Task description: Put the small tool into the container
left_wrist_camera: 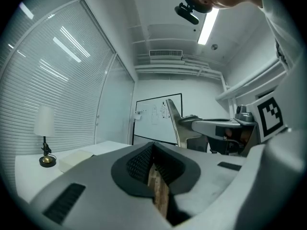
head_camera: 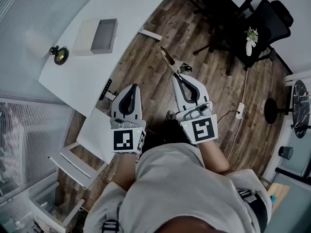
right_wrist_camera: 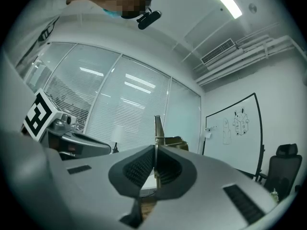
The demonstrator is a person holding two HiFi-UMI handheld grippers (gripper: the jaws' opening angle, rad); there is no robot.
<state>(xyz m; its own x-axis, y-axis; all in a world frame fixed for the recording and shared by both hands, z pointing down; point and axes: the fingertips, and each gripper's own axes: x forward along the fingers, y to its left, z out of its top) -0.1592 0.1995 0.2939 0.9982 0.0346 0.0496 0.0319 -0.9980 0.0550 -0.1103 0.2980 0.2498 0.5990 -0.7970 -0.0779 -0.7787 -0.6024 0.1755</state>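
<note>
Pretty clearly an office, meeting-room type. Long white table [head_camera: 77,76] on a wood-plank floor [head_camera: 194,47], a couple of black swivel chairs [head_camera: 269,18] standing off to the side, with a small plant [head_camera: 251,35] right by them. Whiteboard [left_wrist_camera: 158,119] with marker doodles on the far wall. Glass partition walls covered in horizontal blinds [left_wrist_camera: 62,90], very corporate. Standard ceiling stuff too: strip light [right_wrist_camera: 221,0], air vent grille [left_wrist_camera: 165,53], exposed pipes [left_wrist_camera: 177,67] running under it. Little table lamp [left_wrist_camera: 44,140] at one end of the table, power strip [head_camera: 239,108] with its cable trailing over the floor, and a dark bin [head_camera: 285,152] near the edge of the room.
</note>
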